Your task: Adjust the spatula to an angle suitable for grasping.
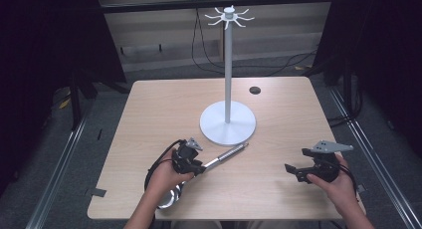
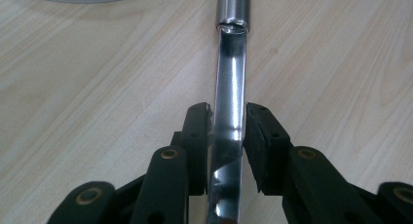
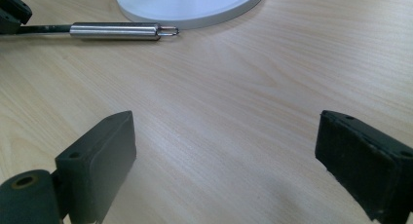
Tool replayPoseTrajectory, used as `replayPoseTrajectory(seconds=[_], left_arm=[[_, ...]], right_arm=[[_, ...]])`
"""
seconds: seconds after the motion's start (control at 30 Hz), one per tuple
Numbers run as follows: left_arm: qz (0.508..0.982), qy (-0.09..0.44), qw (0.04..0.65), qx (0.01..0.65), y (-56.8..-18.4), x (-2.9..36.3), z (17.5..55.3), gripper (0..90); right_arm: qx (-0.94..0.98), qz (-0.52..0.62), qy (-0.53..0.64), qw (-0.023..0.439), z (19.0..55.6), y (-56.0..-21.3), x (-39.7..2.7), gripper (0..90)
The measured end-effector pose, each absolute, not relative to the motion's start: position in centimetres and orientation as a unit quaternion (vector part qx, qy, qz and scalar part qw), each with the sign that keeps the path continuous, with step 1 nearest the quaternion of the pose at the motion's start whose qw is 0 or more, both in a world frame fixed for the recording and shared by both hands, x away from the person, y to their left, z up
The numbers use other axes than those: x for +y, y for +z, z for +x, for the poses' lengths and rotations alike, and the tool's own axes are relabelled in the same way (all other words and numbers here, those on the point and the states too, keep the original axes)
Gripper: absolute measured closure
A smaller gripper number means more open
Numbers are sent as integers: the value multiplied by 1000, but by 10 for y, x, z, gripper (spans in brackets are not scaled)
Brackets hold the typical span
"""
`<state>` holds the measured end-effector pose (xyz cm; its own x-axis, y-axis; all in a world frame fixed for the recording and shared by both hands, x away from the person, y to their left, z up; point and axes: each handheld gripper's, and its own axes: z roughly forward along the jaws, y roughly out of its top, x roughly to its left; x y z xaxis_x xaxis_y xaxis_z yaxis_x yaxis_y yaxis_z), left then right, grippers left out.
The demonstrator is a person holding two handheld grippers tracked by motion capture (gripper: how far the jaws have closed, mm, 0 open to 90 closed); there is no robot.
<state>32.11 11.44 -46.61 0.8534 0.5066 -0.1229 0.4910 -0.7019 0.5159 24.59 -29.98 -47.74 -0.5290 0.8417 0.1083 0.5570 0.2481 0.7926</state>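
shiny steel ladle (image 1: 219, 159) flat on table (image 1: 278, 189); left gripper (image 2: 228, 136) jaws loose around handle, right gripper (image 3: 224, 160) jaws wide.

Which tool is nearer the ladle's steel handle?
Left. The left tool straddles the ladle, its pads either side of the flat shaft just below the steel handle. The right tool sits apart on the table's right side, jaws wide open.
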Motion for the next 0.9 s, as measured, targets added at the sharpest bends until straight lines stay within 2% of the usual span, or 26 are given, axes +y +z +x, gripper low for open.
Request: replayPoseTrajectory(seconds=[0.33, 0.9], left_arm=[[930, 12, 250, 269, -465, 113, 321, 626], [946, 12, 207, 249, -471, 100, 322, 620]], right_arm=[[770, 455, 412, 173, 246, -478, -299, 72], [773, 453, 410, 170, 247, -480, -298, 72]])
